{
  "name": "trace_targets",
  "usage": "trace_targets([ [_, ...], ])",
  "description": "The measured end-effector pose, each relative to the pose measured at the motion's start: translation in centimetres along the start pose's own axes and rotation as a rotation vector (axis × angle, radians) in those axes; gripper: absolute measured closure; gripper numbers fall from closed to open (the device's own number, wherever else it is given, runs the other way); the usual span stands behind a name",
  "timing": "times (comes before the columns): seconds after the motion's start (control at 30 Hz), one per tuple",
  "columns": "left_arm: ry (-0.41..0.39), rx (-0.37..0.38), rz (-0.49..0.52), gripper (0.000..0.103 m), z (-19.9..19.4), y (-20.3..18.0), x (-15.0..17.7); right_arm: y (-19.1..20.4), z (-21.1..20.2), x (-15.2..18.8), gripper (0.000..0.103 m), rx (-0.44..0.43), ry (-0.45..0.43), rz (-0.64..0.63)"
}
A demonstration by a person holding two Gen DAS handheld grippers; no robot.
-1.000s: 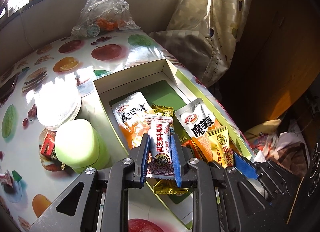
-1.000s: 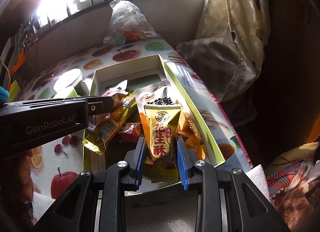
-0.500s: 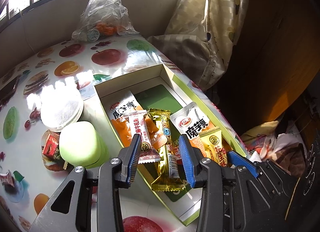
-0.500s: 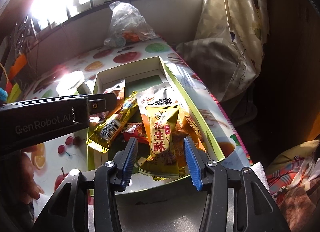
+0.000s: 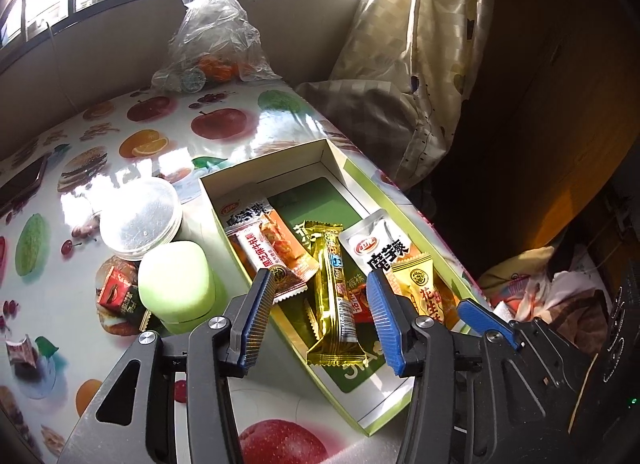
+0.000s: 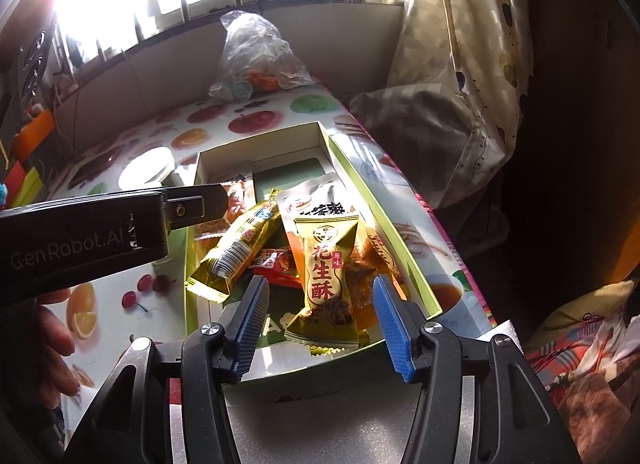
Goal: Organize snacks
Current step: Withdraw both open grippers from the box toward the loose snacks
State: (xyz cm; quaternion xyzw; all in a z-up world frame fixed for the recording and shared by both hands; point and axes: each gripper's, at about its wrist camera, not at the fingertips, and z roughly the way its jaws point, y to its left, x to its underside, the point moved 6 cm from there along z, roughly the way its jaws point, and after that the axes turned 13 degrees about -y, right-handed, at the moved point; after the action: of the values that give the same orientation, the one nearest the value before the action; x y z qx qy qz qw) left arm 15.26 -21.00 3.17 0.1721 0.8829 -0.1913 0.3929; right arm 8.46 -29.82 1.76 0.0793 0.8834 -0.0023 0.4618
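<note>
An open box (image 5: 264,162) with a green floor sits on the fruit-print table and holds several snacks. My left gripper (image 5: 320,278) hovers over its near end, its jaws opening. Nothing is pressed between them. Under it lie a gold bar (image 5: 334,296) and a white-and-red packet (image 5: 264,260), beside a white pouch (image 5: 380,248). My right gripper (image 6: 320,282) is also opening, over a yellow peanut-crisp packet (image 6: 326,272) that rests loose in the box (image 6: 416,264). Its pads stand clear of the wrapper.
Left of the box stand a pale green container (image 5: 176,284) and a clear-lidded round tub (image 5: 138,220). A small red packet (image 5: 118,292) lies near them. A plastic bag of fruit (image 5: 216,52) sits at the far wall. A curtain (image 5: 420,44) hangs past the table's right edge.
Both grippers have spread their jaws. The left let go of the white-and-red packet and the right let go of the yellow packet. Both packets now lie in the box.
</note>
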Motion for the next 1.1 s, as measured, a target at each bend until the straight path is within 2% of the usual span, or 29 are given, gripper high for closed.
trace_targets([
  [0.4, -0.063, -0.040, -0.010, 0.054, -3.9, 2.1, -0.5, 0.9, -1.4, -0.9, 0.048, 0.002, -0.037, -0.008],
  [0.9, -0.142, -0.189, -0.124, 0.054, -9.8, 10.3, 1.5, 5.3, -2.7, -2.6, 0.048, -0.093, -0.095, -0.044],
  [1.1, -0.135, -0.255, -0.184, 0.054, -11.1, 13.9, 3.3, 8.6, -2.6, -2.9, 0.048, -0.164, -0.100, -0.111],
])
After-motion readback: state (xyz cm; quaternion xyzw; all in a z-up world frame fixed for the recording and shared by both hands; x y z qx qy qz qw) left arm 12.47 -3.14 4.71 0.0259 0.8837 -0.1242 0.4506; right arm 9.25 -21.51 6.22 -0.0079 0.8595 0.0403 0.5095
